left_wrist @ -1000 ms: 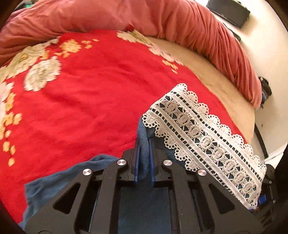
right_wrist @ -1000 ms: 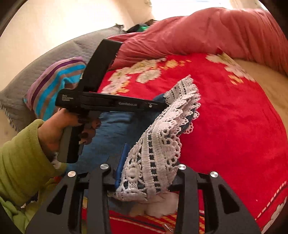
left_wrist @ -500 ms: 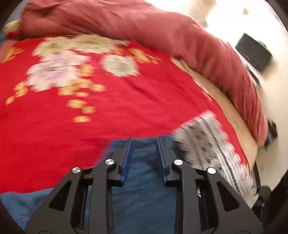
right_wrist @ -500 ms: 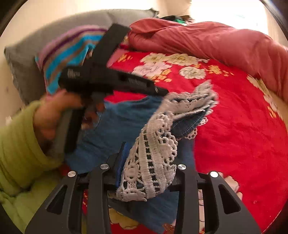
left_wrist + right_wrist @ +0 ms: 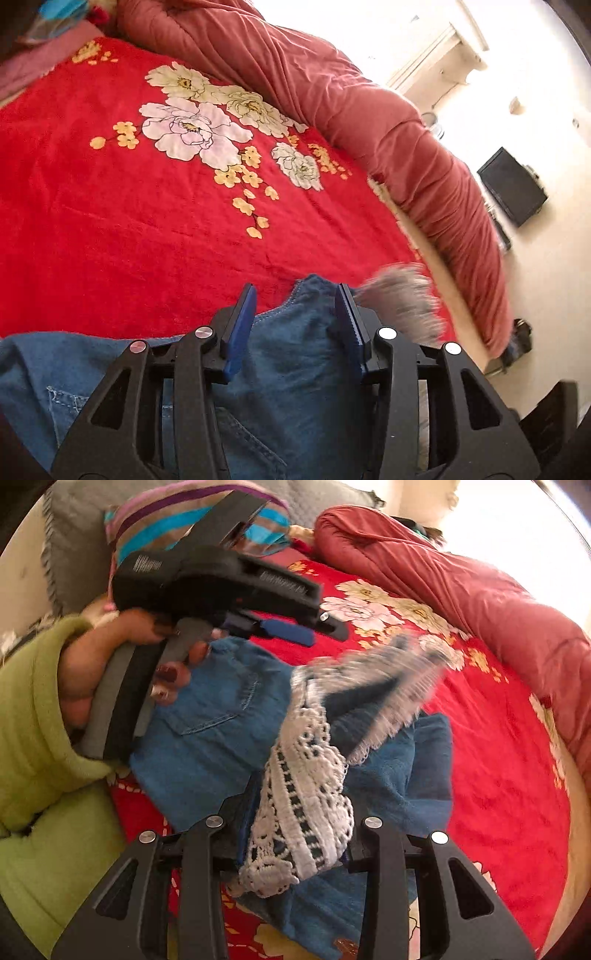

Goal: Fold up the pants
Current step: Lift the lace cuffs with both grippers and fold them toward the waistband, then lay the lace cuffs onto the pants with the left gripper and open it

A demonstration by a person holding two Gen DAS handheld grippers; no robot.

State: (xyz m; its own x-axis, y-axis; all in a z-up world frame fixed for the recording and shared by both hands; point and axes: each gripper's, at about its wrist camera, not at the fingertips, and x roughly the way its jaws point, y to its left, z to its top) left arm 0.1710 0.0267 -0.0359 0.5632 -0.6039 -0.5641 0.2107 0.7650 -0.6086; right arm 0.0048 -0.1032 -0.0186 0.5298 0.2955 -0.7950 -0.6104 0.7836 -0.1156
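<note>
Lying across the near part of a bed, the denim pants (image 5: 221, 738) rest on a red blanket (image 5: 110, 221) printed with pale flowers, a back pocket facing up in the right wrist view. Their white lace hem (image 5: 303, 812) rises off the denim and runs straight into the right tongs (image 5: 295, 834), which pinch it between the two pads; those jaws are easing apart a little, yet the lace sits bunched between them and hangs out below. Farther up, the lace trim is blurred.

The left tongs (image 5: 295, 310) hover over the denim edge with their blue pads (image 5: 240, 332) spread and opening wider; fabric lies between and under them, but neither pad presses on it. In the right wrist view this same tool is seen from the side, gripped by a hand (image 5: 110, 664) in a green sleeve (image 5: 33, 720), above the waist end of the pants.

A dusty-red quilt (image 5: 369, 110) is rolled up along the far edge of the bed. A striped pillow (image 5: 184, 520) leans on a grey cushion (image 5: 74, 535) at the head end, and a dark flat box (image 5: 511, 186) lies on the pale floor beyond the bed
</note>
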